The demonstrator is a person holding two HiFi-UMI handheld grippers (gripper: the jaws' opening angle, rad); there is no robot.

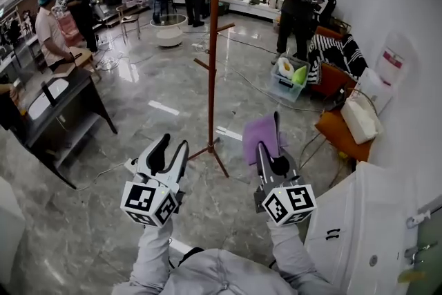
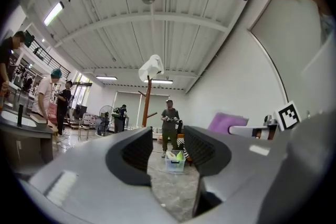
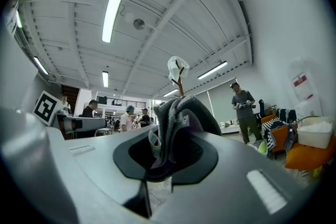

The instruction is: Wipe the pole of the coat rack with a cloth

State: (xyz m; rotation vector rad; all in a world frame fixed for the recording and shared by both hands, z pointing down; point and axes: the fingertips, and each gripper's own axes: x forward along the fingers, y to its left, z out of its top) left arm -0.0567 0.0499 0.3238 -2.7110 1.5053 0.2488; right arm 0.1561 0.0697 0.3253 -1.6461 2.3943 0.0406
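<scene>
Grey polished floor (image 1: 138, 100), open workroom, with several people standing at the far side. Far left: dark desk (image 1: 69, 107), not involved.

Left gripper (image 1: 173, 146) is held low in front of the person. Its jaws are spread and its own view shows nothing between them. It is probably kept free to steady the rack, or simply parked.

Centre: coat rack pole (image 1: 213, 59), reddish-brown, upright on splayed feet. It has short pegs at the sides and a white item (image 2: 151, 68) on top. The pole stands ahead of both grippers, between them in the head view, touching neither.

Right gripper (image 1: 271, 133) pinches the purple cloth (image 1: 257, 138). Folds bunch between the jaws and rise past the tips, so a loose pad of fabric faces forward, which suits pressing against a round pole. Cloth and pole are apart, so wiping is judged not begun. The next move calls for carrying the cloth forward and left to the pole.

Right edge: plastic crate (image 1: 289, 83) and white cabinet (image 1: 359, 231), well apart from the rack.
</scene>
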